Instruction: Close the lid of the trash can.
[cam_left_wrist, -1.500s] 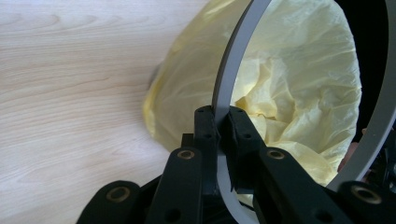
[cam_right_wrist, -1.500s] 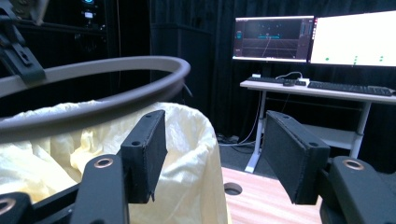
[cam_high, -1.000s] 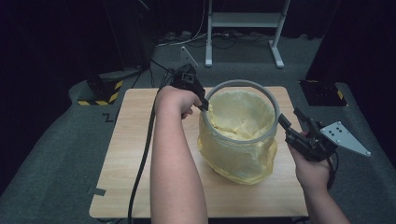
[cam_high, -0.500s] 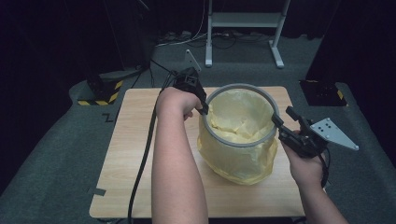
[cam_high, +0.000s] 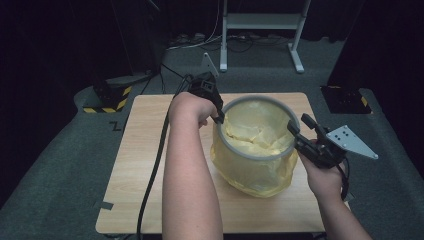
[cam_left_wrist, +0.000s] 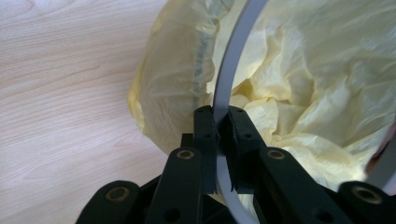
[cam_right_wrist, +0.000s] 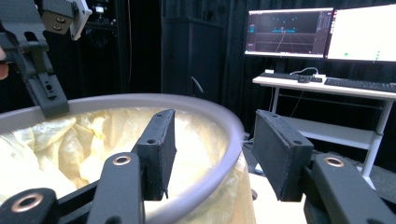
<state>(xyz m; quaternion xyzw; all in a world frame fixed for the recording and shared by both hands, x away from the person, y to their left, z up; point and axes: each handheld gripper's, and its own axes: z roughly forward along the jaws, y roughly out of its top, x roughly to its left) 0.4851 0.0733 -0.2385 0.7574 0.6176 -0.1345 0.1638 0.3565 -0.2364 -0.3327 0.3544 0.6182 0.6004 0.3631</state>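
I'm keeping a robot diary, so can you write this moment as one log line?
left gripper: shut on grey ring | right gripper: open, jaws astride ring | yellow bag: lines ring, on wooden table

I am counting one wooden table (cam_high: 145, 165), and one grey ring (cam_high: 260, 100) is sitting on it with one yellow bag (cam_high: 255, 172) stretched around that ring. Two grippers are working here, the left gripper (cam_high: 218, 119) and the right gripper (cam_high: 299, 131), each showing two black jaws. Two monitors (cam_right_wrist: 322, 32) are glowing on one desk (cam_right_wrist: 322, 88) behind, and one keyboard (cam_right_wrist: 359, 84) is lying there.
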